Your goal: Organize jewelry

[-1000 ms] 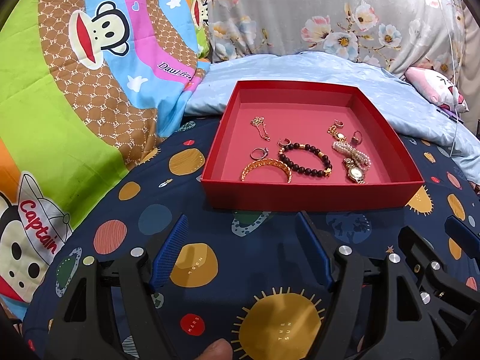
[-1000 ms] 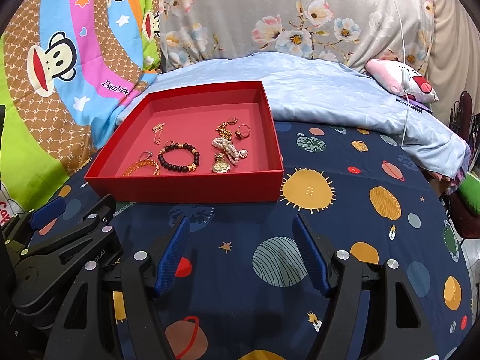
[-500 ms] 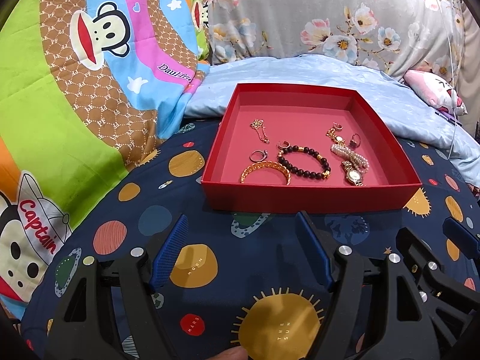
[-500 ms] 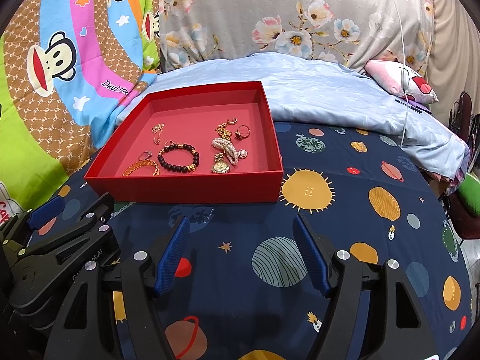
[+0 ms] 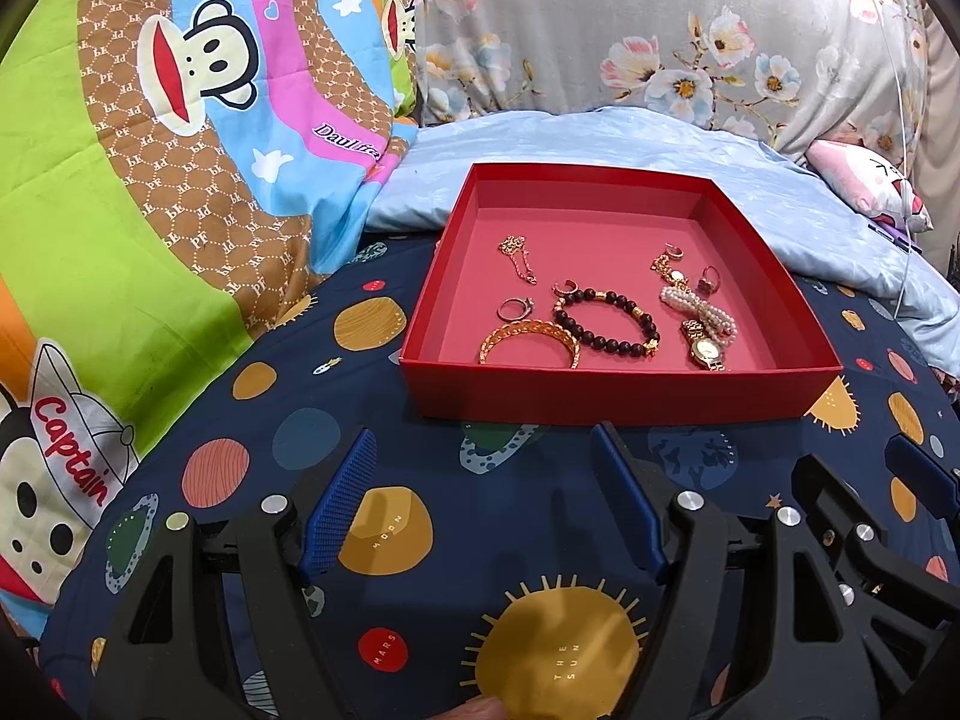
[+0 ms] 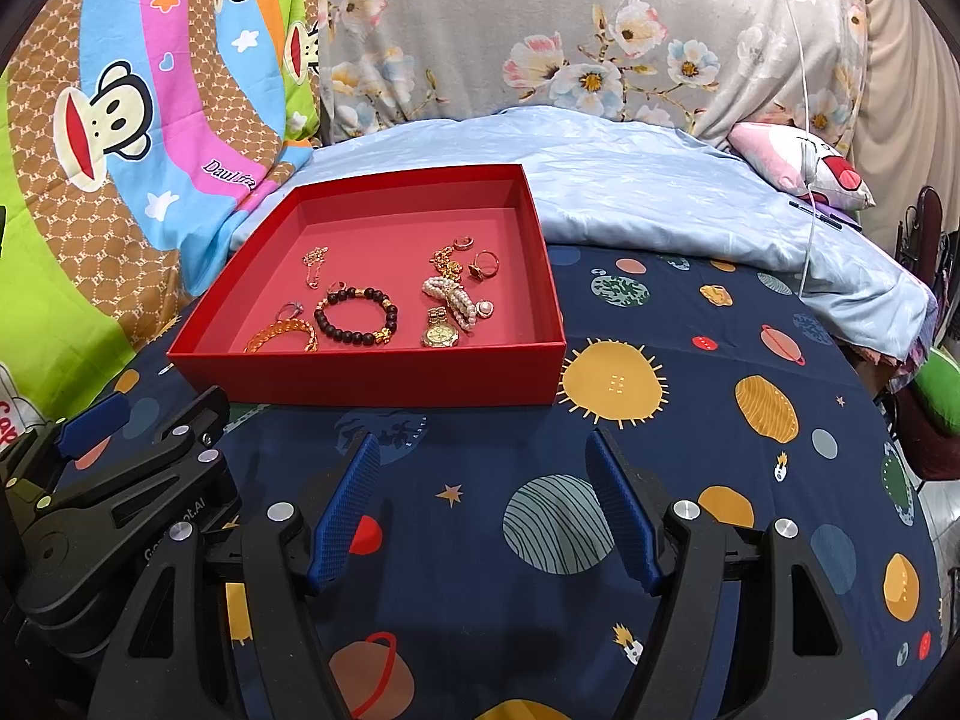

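A red box (image 5: 618, 397) (image 6: 372, 373) lies on the planet-print cover. In it lie a gold bangle (image 5: 529, 337) (image 6: 282, 337), a dark bead bracelet (image 5: 606, 319) (image 6: 357, 315), a pearl bracelet (image 5: 699, 309) (image 6: 451, 299), a gold watch (image 5: 703, 348) (image 6: 440, 333), a thin gold chain (image 5: 519, 253) (image 6: 313, 261) and several rings. My left gripper (image 5: 483, 450) is open and empty, short of the box's front wall. My right gripper (image 6: 483, 456) is open and empty, in front of the box's right half.
A monkey-print blanket (image 5: 150, 150) rises at the left. A pale blue quilt (image 6: 660, 192) and floral pillows (image 6: 570, 30) lie behind the box. A pink plush (image 6: 804, 165) and a white cable (image 6: 807, 180) are at the far right. The cover (image 6: 690, 420) extends right of the box.
The left wrist view has drifted slightly: the box sits a touch lower and further left. The right gripper is almost still. Both stay open.
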Demonstrator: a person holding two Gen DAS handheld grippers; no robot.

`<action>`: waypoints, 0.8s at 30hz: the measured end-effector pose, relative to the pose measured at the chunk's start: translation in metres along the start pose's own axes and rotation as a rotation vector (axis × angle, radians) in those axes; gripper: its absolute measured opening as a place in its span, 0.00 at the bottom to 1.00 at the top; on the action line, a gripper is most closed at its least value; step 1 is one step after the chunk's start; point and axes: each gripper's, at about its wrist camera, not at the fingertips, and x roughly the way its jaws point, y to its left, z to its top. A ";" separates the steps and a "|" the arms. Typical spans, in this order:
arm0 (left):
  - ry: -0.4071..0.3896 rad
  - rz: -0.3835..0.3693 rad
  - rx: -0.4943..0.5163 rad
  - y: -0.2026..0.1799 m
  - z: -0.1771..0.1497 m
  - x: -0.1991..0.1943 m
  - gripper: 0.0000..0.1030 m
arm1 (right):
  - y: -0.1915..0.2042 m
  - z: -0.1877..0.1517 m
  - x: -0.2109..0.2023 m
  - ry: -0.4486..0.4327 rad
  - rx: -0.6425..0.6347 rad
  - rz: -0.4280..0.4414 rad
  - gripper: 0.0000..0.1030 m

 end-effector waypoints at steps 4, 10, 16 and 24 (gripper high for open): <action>-0.001 0.000 0.000 0.000 0.000 0.000 0.69 | 0.000 0.000 0.000 -0.001 -0.001 0.000 0.68; 0.003 0.000 -0.005 0.000 0.000 0.000 0.69 | 0.000 0.000 0.000 0.000 -0.004 0.000 0.68; -0.001 0.008 -0.009 0.000 0.000 0.001 0.69 | 0.000 0.000 0.000 -0.001 -0.002 -0.001 0.69; -0.002 0.017 -0.009 0.002 0.000 -0.001 0.69 | -0.002 0.000 0.001 -0.001 0.003 -0.003 0.72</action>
